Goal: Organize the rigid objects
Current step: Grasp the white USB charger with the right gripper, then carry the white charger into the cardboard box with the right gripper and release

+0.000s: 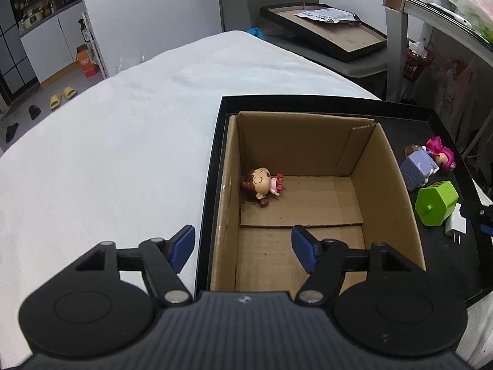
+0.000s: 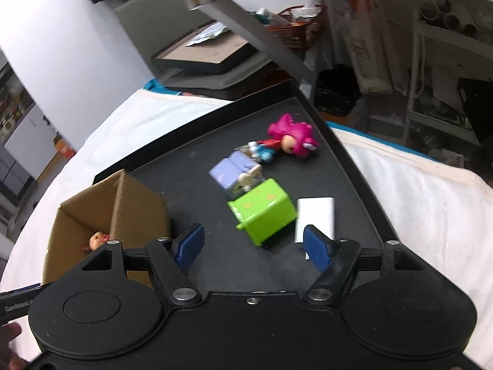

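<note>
A cardboard box (image 1: 385, 166) stands in a black tray (image 1: 215, 154) on a white bed. A brown-haired doll (image 1: 262, 185) lies inside the box at its far left. My left gripper (image 1: 243, 246) is open and empty above the box's near left wall. In the right wrist view, my right gripper (image 2: 252, 243) is open and empty just above the tray, near a green block (image 2: 265, 209) and a white charger (image 2: 314, 219). A lilac toy (image 2: 231, 172), a small blue-and-white toy (image 2: 262, 151) and a pink dinosaur doll (image 2: 292, 135) lie beyond. The box (image 2: 92, 215) is at the left.
The white bed cover (image 1: 107, 138) spreads left of the tray. A second black tray with cardboard (image 1: 326, 30) sits behind on a grey stand. A metal table leg (image 1: 394, 46) and cluttered shelves (image 2: 431, 61) stand at the right.
</note>
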Demonstrator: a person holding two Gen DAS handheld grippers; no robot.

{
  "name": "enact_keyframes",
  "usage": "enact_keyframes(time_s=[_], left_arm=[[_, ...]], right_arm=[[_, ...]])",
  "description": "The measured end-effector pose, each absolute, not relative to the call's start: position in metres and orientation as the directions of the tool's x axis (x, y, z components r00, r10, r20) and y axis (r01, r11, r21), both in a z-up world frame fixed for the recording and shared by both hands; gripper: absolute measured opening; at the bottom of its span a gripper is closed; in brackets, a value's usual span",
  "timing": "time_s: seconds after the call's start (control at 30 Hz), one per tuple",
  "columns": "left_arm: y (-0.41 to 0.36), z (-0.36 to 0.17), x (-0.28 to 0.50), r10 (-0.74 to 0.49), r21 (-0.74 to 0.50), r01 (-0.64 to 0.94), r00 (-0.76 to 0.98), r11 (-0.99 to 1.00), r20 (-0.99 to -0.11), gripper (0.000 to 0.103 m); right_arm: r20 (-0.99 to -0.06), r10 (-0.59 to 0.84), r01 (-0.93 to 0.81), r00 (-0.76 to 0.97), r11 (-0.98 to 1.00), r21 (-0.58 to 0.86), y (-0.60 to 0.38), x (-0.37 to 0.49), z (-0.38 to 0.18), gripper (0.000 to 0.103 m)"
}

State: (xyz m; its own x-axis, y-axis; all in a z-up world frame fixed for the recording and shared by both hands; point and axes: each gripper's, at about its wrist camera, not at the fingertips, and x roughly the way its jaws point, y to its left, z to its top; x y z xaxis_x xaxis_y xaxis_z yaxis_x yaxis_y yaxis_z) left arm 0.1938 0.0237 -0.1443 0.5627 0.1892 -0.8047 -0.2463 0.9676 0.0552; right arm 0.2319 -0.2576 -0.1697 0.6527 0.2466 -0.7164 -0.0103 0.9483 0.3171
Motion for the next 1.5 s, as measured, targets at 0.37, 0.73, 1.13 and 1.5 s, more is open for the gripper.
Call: enact_keyframes(time_s=[0.37,0.73,1.13,1.5], left_arm=[[0.009,-0.144,0.203,0.252,0.124,-0.262,0.539,0.957,-0.804,0.069],[0.007,-0.145,0.207,0.286,0.154,-0.285,0.512,0.946,-0.810,0.069],[0.012,-0.139,0.202,0.269,0.120,-0.298,0.530,0.947,-0.804,0.069],[0.020,-0.138,0.199,0.229,0.070,-0.295,0.551,0.953,-0.802,0.069]], right_arm=[[-0.755,0.176,0.123,0.631,0.939,0.322,-0.286,0.249,-0.207,0.064],[-0.785,0.128,0.048,0.607,0.979,0.197,-0.274,0.272,-0.221,0.038],[-0.784,0.177,0.006,0.595,0.974,0.225,-0.278,0.254,-0.199,0.037],[-0.766,0.157,-0.040,0.623,0.985,0.170,-0.263,0.243,-0.164,0.037]])
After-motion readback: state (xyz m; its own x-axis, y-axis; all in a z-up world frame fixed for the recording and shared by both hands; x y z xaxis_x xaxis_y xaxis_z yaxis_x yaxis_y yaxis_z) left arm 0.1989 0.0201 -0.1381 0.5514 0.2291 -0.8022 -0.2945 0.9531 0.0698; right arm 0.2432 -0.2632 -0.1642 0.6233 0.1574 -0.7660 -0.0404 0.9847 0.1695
